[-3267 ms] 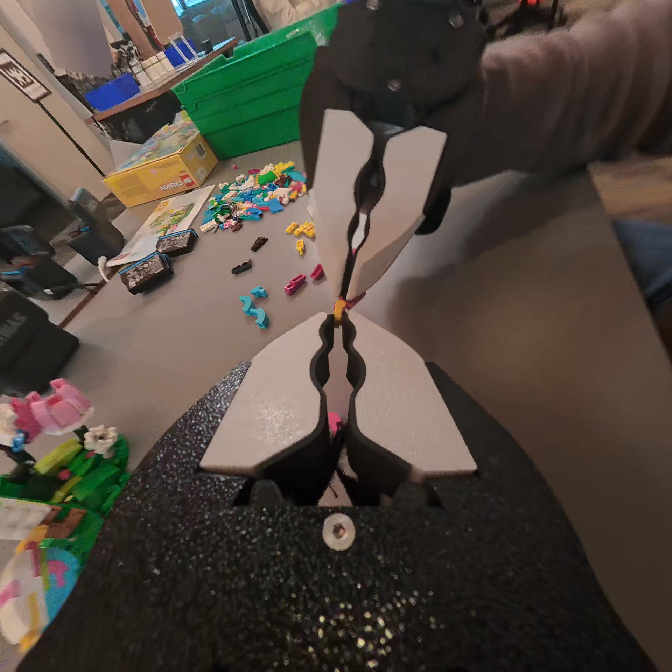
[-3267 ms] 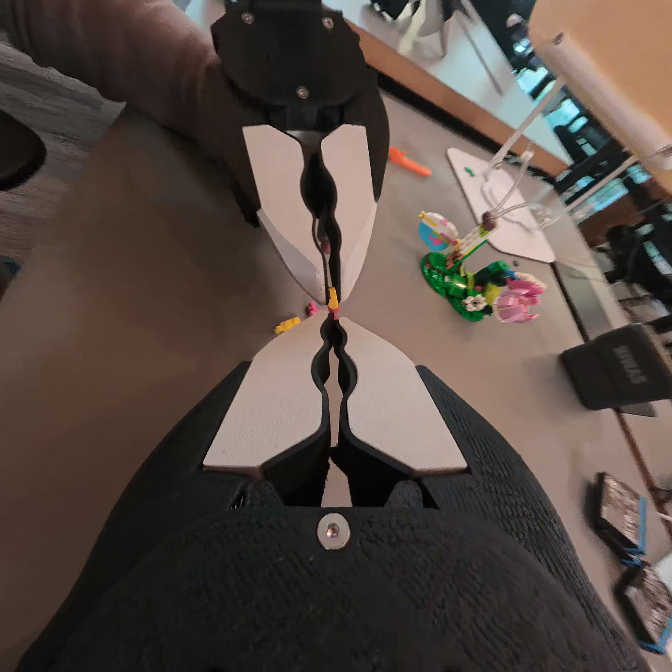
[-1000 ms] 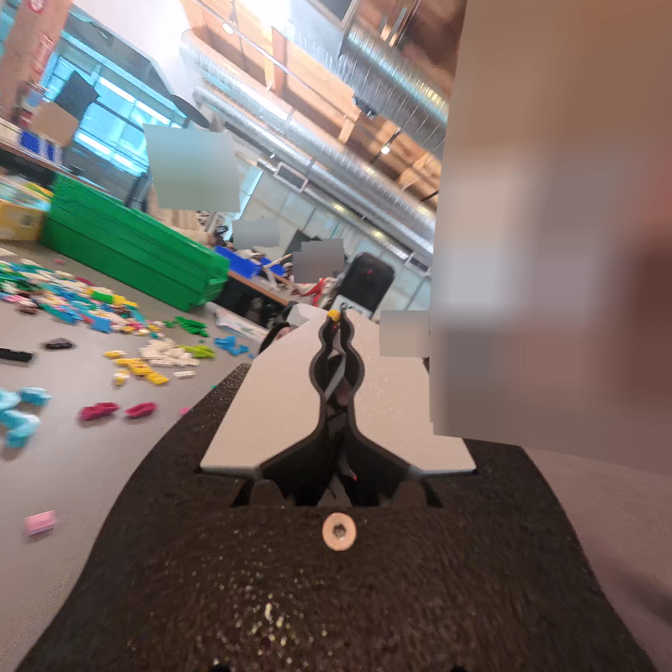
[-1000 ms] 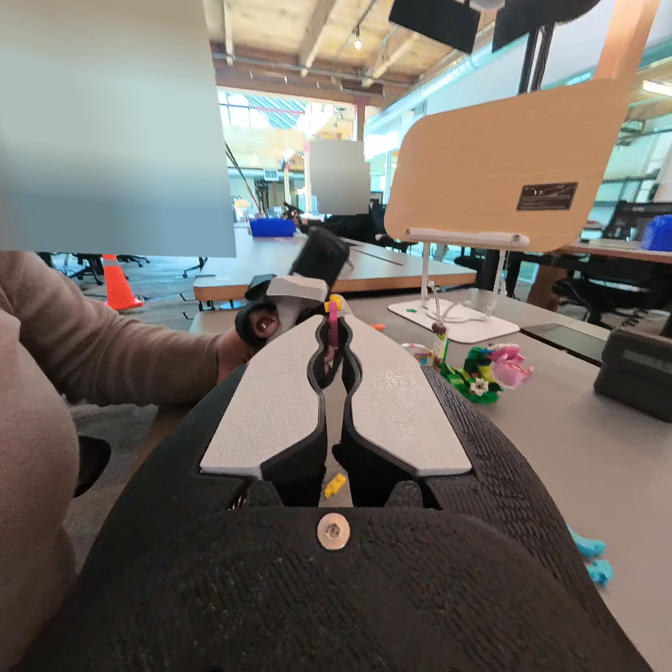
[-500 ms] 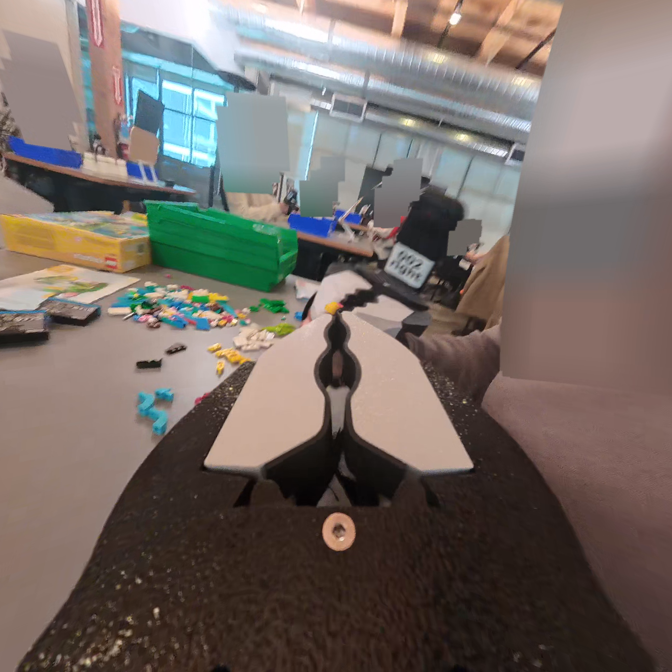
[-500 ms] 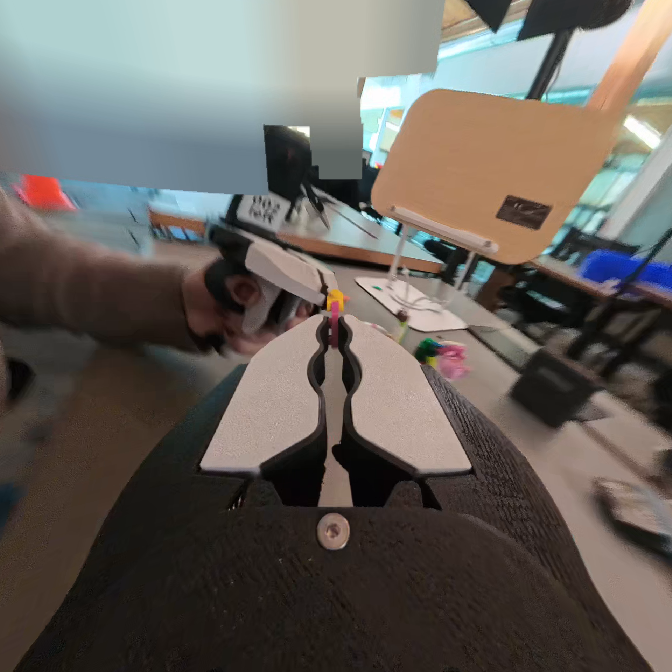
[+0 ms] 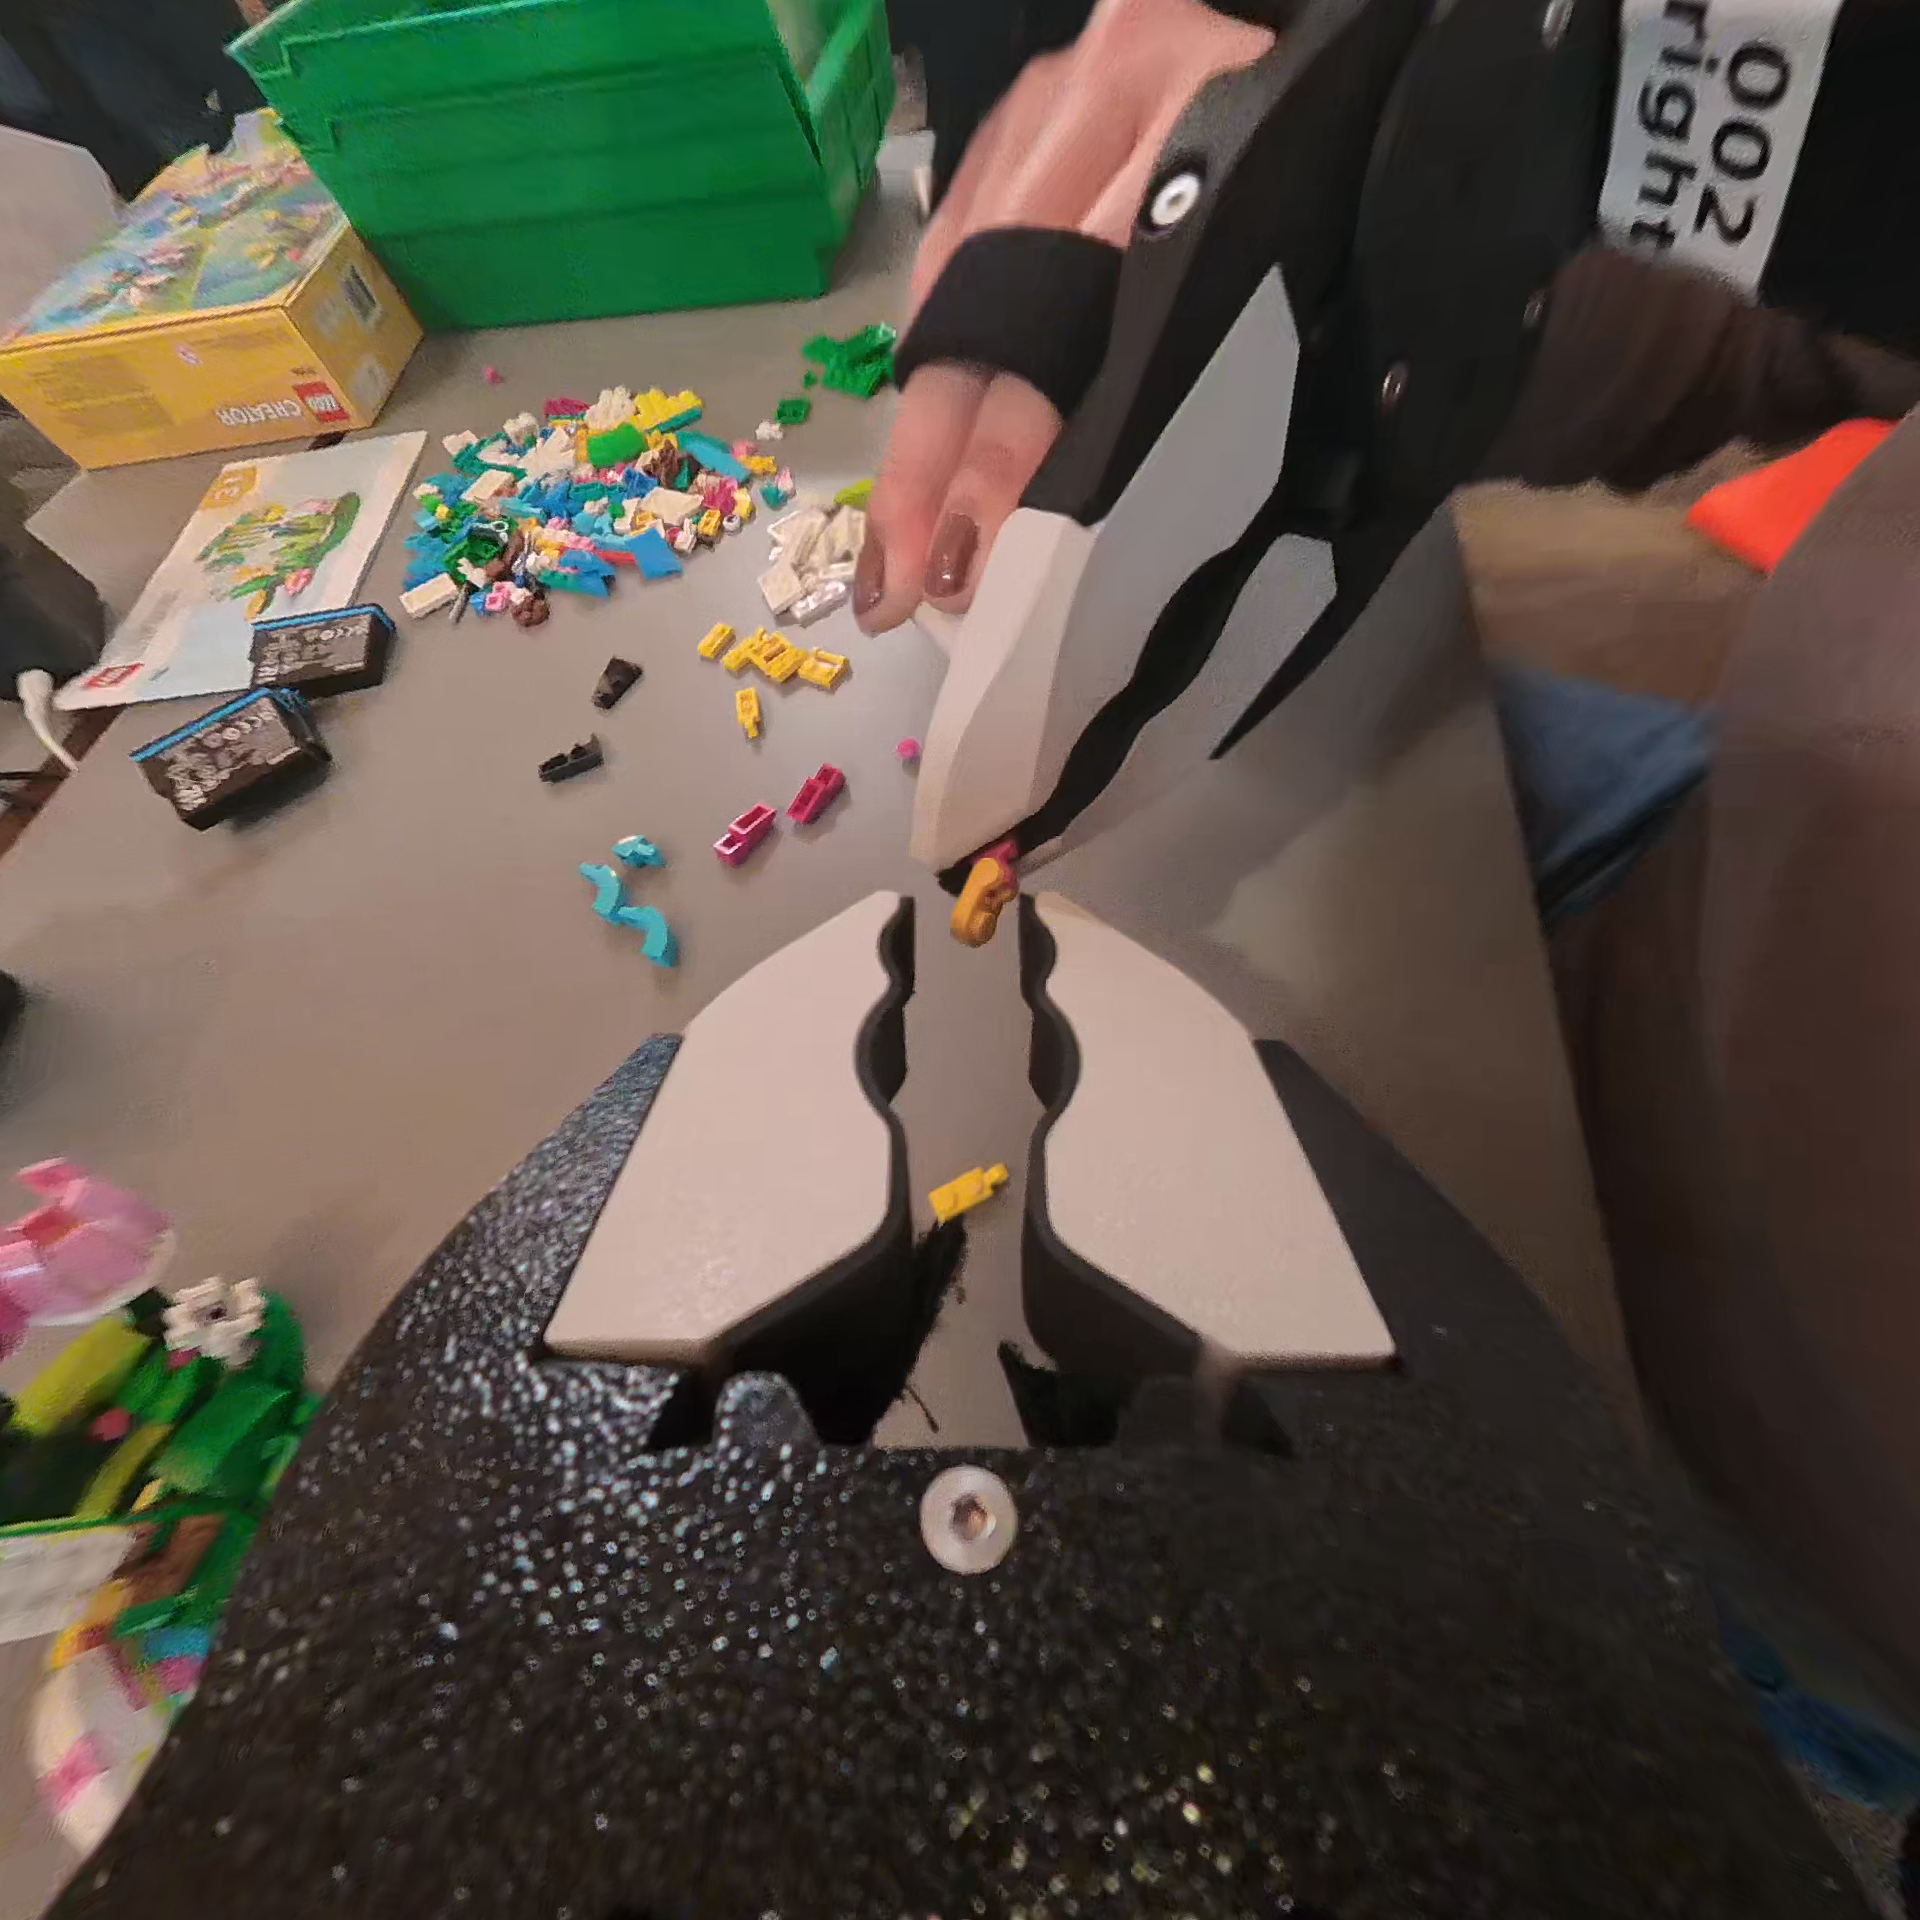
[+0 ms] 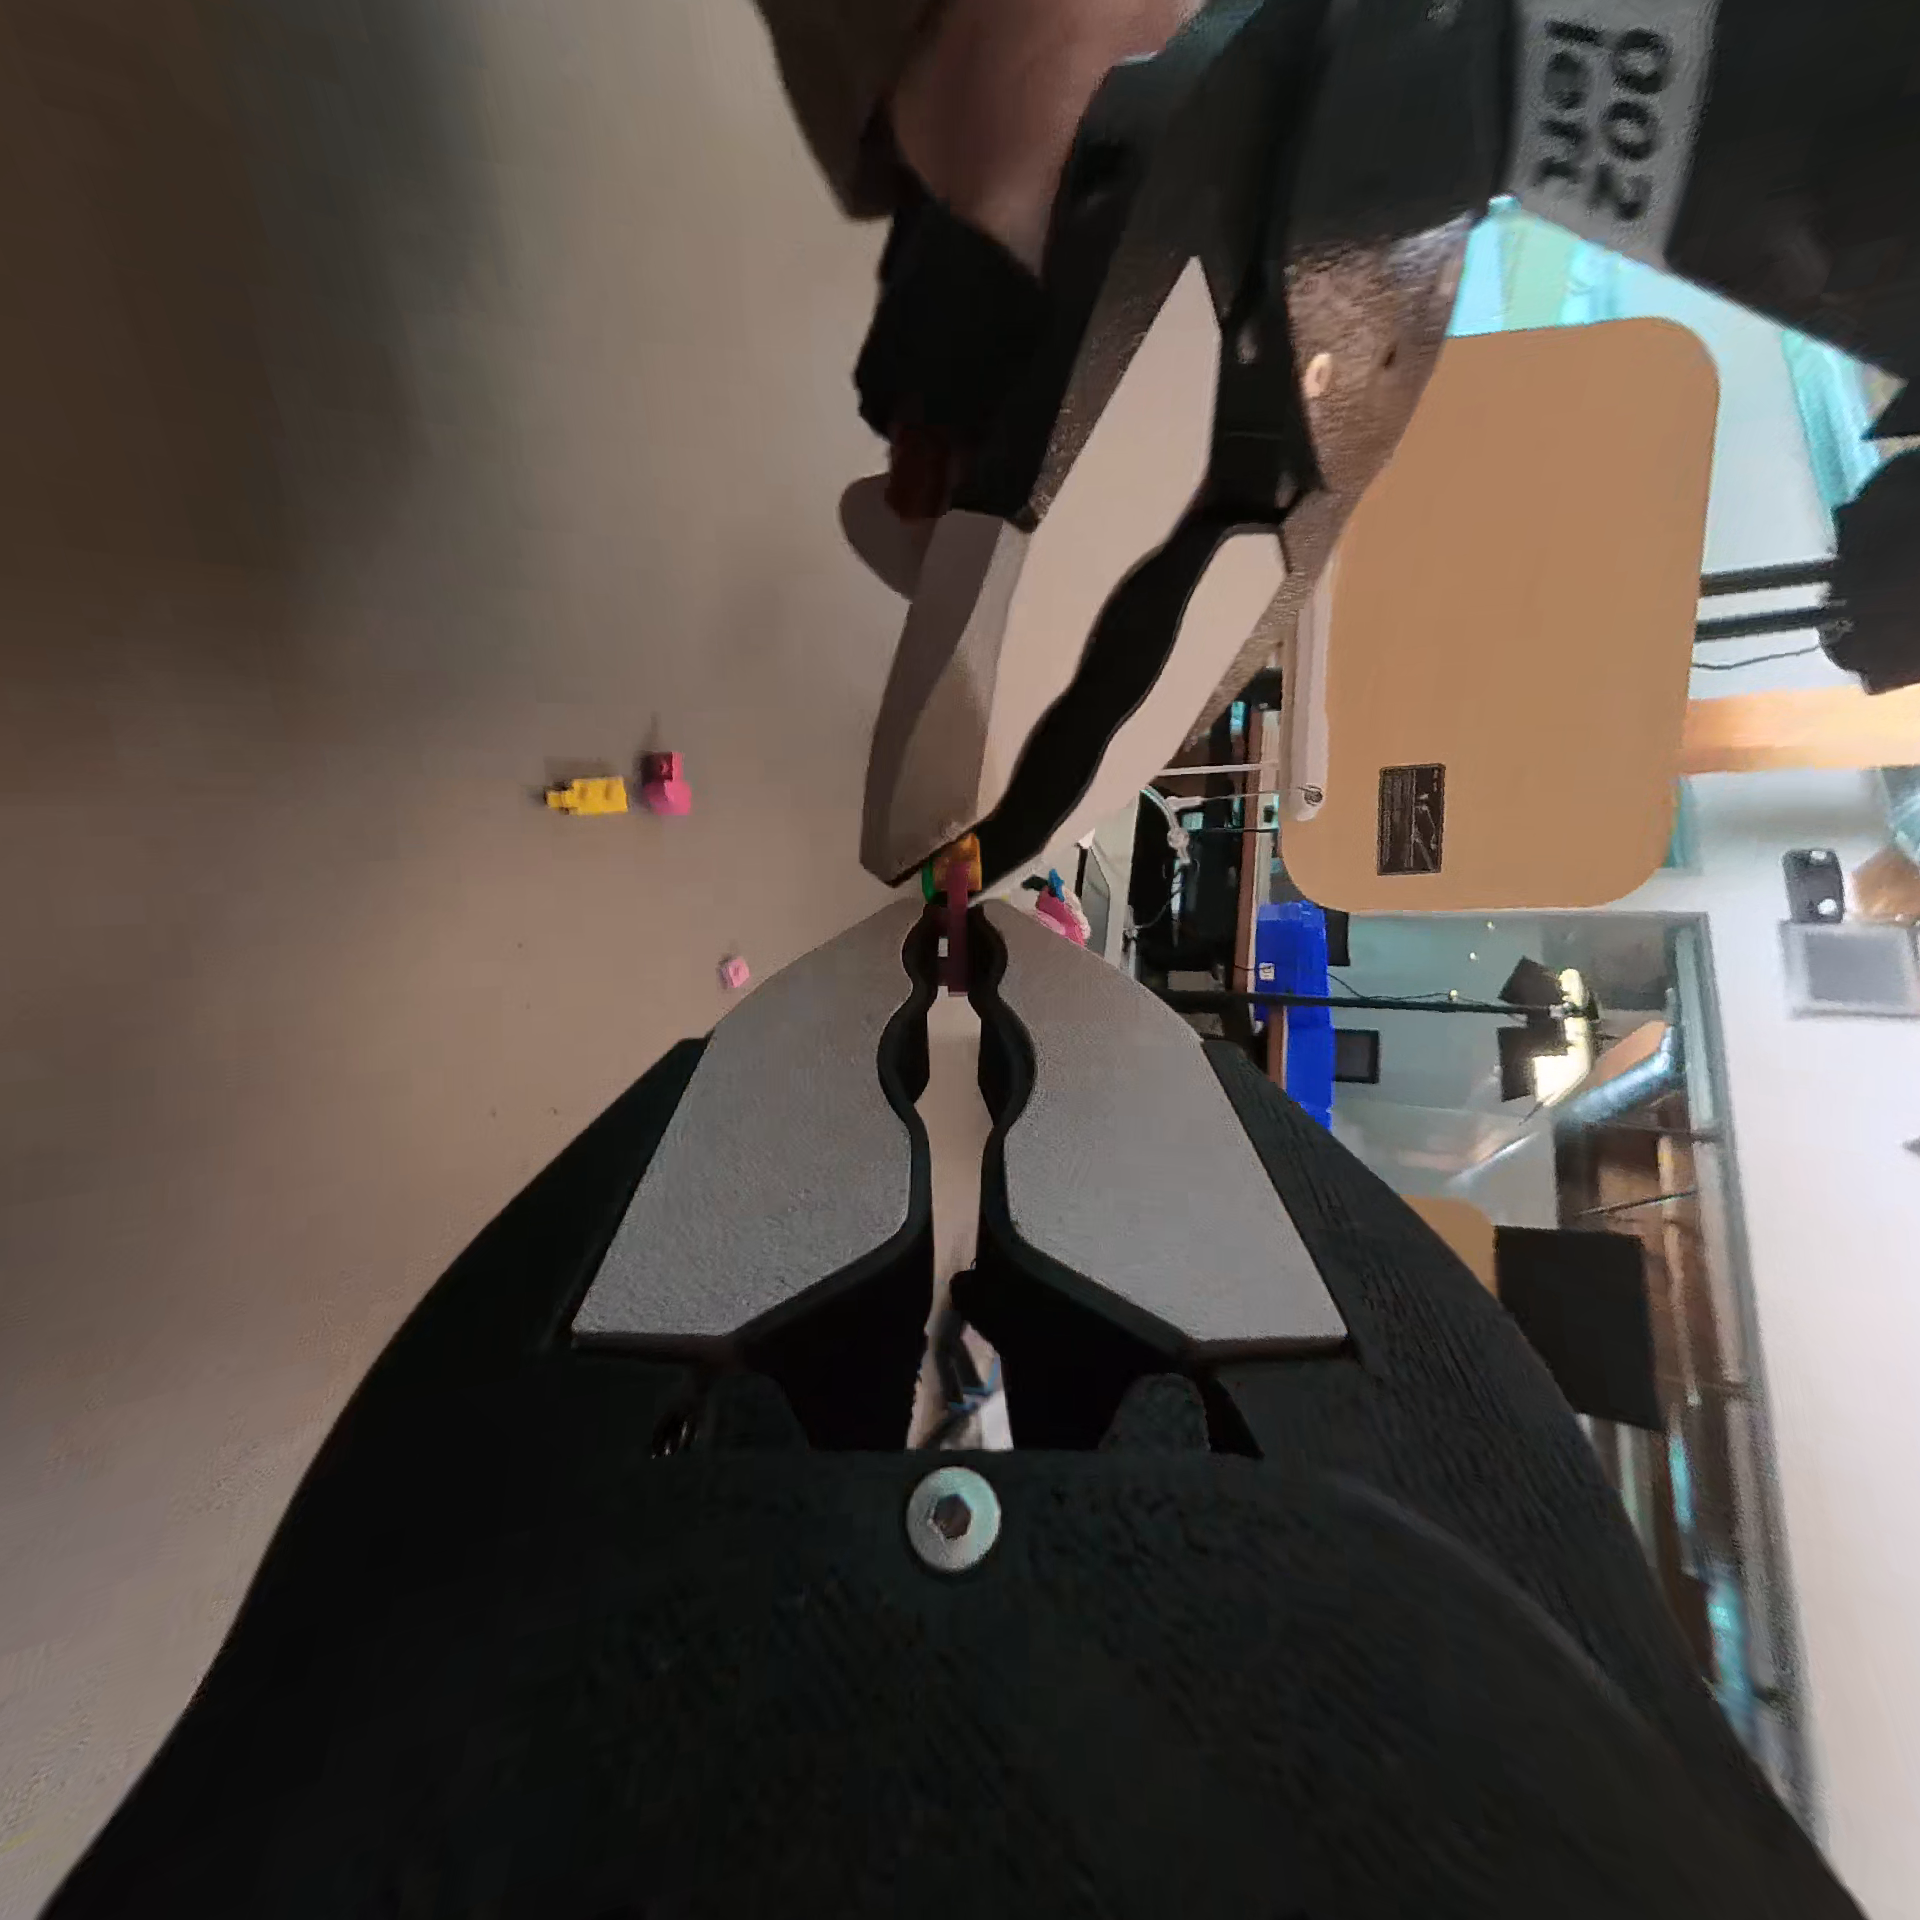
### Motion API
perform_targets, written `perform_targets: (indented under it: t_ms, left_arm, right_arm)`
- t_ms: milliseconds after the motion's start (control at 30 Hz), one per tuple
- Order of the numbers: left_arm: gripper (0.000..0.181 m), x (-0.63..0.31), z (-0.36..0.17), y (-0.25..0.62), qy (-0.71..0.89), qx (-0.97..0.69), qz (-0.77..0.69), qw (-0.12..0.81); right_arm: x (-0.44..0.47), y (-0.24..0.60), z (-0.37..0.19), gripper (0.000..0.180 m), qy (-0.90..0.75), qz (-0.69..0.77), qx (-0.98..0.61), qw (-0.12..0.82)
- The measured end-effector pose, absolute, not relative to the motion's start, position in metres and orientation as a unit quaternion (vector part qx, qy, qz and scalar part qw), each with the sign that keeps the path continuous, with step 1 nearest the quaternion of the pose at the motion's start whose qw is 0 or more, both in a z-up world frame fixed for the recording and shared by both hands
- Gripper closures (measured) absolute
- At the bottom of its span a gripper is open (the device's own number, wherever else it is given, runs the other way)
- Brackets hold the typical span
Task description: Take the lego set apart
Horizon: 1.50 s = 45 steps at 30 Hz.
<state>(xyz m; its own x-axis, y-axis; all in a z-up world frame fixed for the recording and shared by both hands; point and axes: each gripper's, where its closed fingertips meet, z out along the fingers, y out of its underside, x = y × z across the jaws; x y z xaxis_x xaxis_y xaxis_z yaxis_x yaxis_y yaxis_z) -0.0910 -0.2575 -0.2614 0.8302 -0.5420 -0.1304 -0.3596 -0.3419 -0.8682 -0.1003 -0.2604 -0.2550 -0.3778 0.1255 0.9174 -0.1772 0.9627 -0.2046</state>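
Grey table (image 7: pixel 312 1039), scattered bricks (image 7: pixel 582 509)

1. We see a grey tabletop (image 7: pixel 312 1039) filling the left wrist view.
2. We see stacked green bins (image 7: pixel 582 156) at the upper left.
3. We see a tan wooden panel (image 8: pixel 1507 603) at the right wrist view's upper right.

Left gripper (image 7: pixel 966 914) at centre frame, jaws parted. Right gripper (image 7: pixel 987 857) reaching in from upper right, pinching small yellow-and-magenta piece (image 7: pixel 982 896) just above gap. Loose yellow brick (image 7: pixel 966 1192) on grey table (image 7: pixel 364 987) between fingers. Brick pile (image 7: pixel 603 509), yellow box (image 7: pixel 197 322) upper left.
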Motion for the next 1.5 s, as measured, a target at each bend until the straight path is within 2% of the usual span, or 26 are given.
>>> perform_targets:
  t_ms: [67, 333, 567, 767, 967, 1233, 1300, 1433, 1500]
  left_arm:
    - [0.171, -0.091, -0.264, -0.258, 0.298, -0.818, -0.056, 0.489]
    - [0.175, -0.100, -0.283, -0.254, 0.366, -0.829, 0.096, 0.411]
    - [0.175, -0.114, -0.269, -0.246, 0.363, -0.770, 0.233, 0.469]
    - [0.175, -0.124, -0.267, -0.242, 0.339, -0.743, 0.311, 0.486]
    - [0.174, -0.129, -0.266, -0.241, 0.294, -0.744, 0.291, 0.525]
    - [0.174, -0.131, -0.270, -0.239, 0.283, -0.748, 0.277, 0.534]
    - [0.174, -0.129, -0.273, -0.240, 0.262, -0.774, 0.201, 0.540]
    - [0.174, -0.111, -0.279, -0.247, 0.201, -0.816, -0.042, 0.541]
    - [0.173, -0.105, -0.281, -0.248, 0.202, -0.817, -0.075, 0.535]
  right_arm:
    - [-0.101, -0.259, -0.257, 0.176, -0.824, 0.102, 0.036, 0.556]
    - [-0.104, -0.256, -0.271, 0.177, -0.841, 0.006, 0.082, 0.534]
    - [-0.118, -0.245, -0.263, 0.175, -0.805, 0.070, -0.087, 0.583]
    - [-0.126, -0.240, -0.266, 0.174, -0.785, 0.152, -0.217, 0.560]
    - [-0.131, -0.239, -0.268, 0.174, -0.752, 0.266, -0.315, 0.514]
    - [-0.133, -0.238, -0.275, 0.174, -0.733, 0.331, -0.365, 0.469]
    - [-0.132, -0.239, -0.278, 0.176, -0.758, 0.293, -0.306, 0.496]
    - [-0.123, -0.245, -0.275, 0.177, -0.785, 0.158, -0.094, 0.591]
    - [-0.118, -0.248, -0.275, 0.177, -0.789, 0.129, -0.032, 0.599]
